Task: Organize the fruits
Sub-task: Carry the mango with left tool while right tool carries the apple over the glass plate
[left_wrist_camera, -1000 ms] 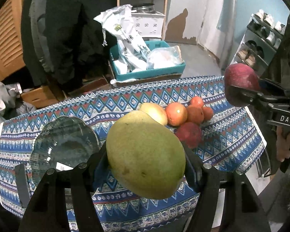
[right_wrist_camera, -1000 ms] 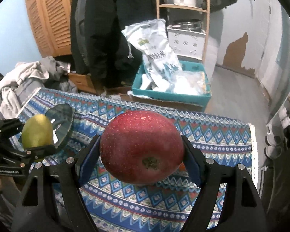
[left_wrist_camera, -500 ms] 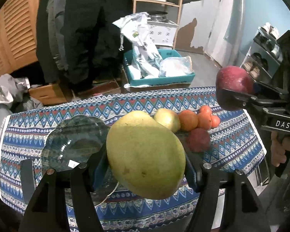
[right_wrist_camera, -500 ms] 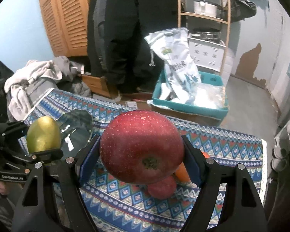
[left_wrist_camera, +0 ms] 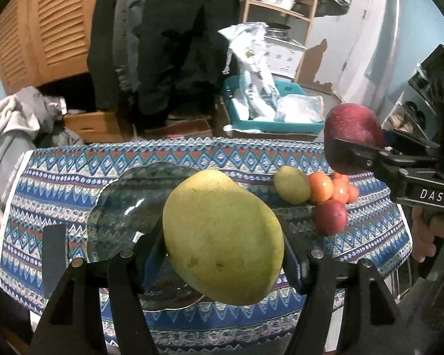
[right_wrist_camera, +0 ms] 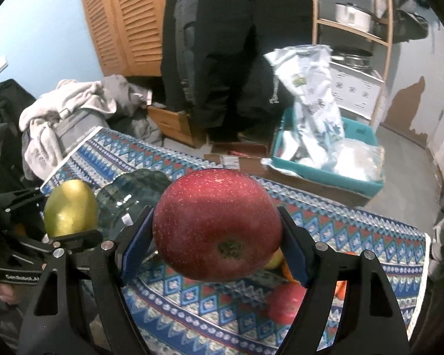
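The left gripper is clamped on a green mango at lower centre, the right gripper on a red apple, both above the table, while the glass plate at centre left is empty and five fruits wait at centre right, so I judge most work remains.

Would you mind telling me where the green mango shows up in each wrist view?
Left wrist view: the green mango fills the lower centre, clamped in the left gripper.
Right wrist view: the same mango sits small at the left edge.
Shared landmark: the dark glass plate on the patterned tablecloth.
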Motion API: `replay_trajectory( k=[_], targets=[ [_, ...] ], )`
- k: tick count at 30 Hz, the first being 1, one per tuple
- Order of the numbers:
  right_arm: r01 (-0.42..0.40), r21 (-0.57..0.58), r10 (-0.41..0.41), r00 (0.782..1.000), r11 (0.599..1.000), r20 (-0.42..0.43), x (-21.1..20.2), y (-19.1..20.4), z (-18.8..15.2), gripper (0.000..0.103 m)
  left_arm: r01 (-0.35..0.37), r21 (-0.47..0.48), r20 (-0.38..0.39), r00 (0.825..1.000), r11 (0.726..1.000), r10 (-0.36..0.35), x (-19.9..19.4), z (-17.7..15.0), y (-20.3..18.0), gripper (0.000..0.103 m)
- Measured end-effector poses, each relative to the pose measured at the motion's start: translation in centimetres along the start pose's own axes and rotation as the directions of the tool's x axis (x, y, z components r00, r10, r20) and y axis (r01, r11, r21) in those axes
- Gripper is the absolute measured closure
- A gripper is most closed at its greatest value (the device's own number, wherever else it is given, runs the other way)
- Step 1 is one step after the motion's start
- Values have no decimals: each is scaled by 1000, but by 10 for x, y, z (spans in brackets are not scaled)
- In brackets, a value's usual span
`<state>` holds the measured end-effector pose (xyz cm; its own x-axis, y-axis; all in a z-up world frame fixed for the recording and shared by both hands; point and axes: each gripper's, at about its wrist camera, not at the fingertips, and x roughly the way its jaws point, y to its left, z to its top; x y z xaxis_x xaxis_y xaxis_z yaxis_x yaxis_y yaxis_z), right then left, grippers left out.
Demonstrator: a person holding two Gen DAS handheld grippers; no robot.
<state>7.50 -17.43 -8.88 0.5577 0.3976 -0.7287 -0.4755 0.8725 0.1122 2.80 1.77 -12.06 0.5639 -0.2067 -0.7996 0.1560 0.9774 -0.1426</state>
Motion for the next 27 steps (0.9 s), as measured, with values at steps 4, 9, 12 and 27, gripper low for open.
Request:
replay_trajectory(
  k=[4,9,12,27],
  targets=[
    [-28,-19,27,1000,999,-15,16,17,6,24,-17,-28,-9,1000,999,17,4,-4,19,34],
    [-61,-50,58,997,997,-45,40,40,14,24,-36,-69,-28,999,997,34,10,-11,43,34],
    [-77,-69,73,995,995,-66,55,54,18,24,-46,-89,-36,998,995,43,12,-14,55,34],
    [-149,-70,133,971,986,-199,127,92,12,24,-95,-159,-155,985,983,71,54,-38,100,34]
  ],
)
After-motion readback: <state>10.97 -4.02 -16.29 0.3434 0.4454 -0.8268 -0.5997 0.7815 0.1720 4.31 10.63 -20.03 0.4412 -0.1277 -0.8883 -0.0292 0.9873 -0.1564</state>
